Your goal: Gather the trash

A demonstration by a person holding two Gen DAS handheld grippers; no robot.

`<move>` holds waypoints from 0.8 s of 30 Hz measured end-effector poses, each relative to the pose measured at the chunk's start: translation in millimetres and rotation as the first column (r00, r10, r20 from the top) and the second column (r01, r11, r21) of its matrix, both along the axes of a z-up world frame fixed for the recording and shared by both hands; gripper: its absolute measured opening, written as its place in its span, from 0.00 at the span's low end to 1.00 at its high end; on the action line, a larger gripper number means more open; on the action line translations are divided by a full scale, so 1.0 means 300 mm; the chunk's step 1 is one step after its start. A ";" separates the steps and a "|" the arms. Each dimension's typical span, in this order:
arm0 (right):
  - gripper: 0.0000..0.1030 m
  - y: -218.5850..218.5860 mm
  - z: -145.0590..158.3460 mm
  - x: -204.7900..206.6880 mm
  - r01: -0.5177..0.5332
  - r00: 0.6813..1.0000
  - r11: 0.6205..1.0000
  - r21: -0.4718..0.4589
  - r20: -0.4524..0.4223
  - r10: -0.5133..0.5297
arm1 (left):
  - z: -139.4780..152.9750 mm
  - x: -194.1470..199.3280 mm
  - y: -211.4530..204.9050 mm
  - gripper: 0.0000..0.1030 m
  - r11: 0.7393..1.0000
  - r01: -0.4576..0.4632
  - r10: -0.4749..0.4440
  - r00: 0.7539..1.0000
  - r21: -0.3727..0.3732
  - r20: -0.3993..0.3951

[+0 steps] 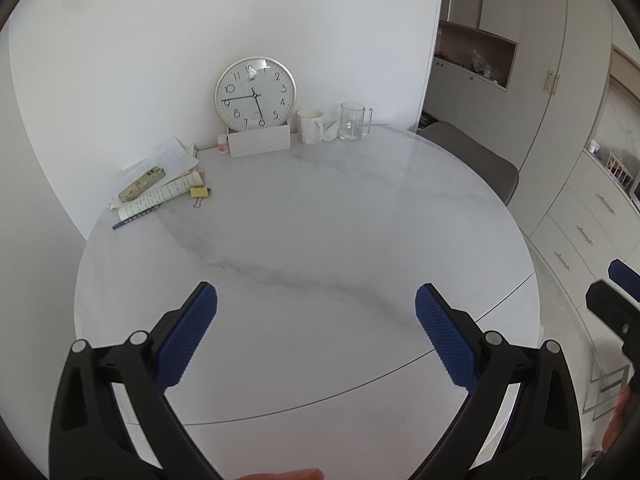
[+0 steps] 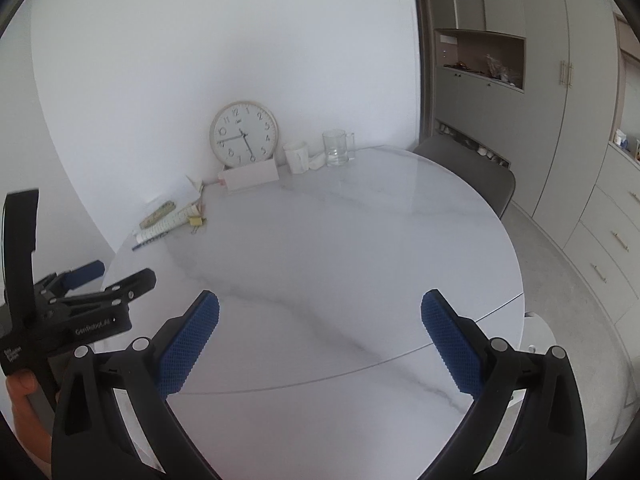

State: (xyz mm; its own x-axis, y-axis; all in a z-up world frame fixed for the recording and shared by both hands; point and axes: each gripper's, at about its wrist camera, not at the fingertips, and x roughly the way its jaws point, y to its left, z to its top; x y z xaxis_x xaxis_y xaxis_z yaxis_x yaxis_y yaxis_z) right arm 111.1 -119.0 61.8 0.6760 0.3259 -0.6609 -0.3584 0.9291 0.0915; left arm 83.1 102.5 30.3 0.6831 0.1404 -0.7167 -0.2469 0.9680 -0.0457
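Observation:
A crumpled white tissue (image 1: 330,122) lies at the back of the round white marble table (image 1: 320,240), between a white mug (image 1: 310,126) and a glass mug (image 1: 354,121). In the right wrist view the tissue (image 2: 318,160) sits in the same spot. My left gripper (image 1: 316,300) hovers open over the table's near part, nothing between its blue pads. My right gripper (image 2: 320,308) is open too, also empty, over the near edge. The left gripper (image 2: 88,280) shows at the left of the right wrist view, held by a hand.
A wall clock (image 1: 255,94) leans on the wall behind a white box (image 1: 259,140). Papers, a phone and a yellow binder clip (image 1: 200,193) lie at the table's back left. A grey chair (image 1: 472,156) stands at the far right; cabinets (image 1: 560,120) line the right wall.

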 end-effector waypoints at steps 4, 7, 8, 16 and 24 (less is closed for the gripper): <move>0.97 0.010 -0.064 -0.030 -0.016 0.999 1.000 -0.012 -0.044 0.016 | -0.032 -0.026 -0.015 0.92 1.000 -0.009 0.010 1.000 0.018 -0.028; 0.97 -0.005 -0.111 -0.037 -0.013 0.996 1.000 -0.001 -0.083 0.013 | -0.041 -0.042 -0.021 0.92 0.999 -0.017 0.018 0.999 0.028 -0.037; 0.97 -0.011 -0.120 -0.041 -0.010 0.996 1.000 0.004 -0.091 0.011 | -0.042 -0.046 -0.023 0.92 0.999 -0.021 0.022 0.999 0.028 -0.040; 0.97 -0.019 -0.114 -0.051 -0.017 0.996 1.000 0.021 -0.086 0.018 | -0.009 -0.069 -0.061 0.92 0.999 -0.025 0.026 1.000 0.047 -0.011; 0.97 -0.017 -0.115 -0.049 -0.026 0.996 0.999 0.020 -0.084 0.028 | -0.002 -0.066 -0.076 0.92 0.998 -0.017 0.018 1.000 0.055 -0.015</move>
State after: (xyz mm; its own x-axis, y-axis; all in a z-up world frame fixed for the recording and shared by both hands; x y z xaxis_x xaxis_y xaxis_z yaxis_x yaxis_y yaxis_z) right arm 96.4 -124.0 27.3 0.6091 0.3561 -0.7087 -0.3736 0.9170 0.1397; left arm 63.3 79.8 29.6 0.6692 0.1914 -0.7181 -0.2642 0.9644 0.0109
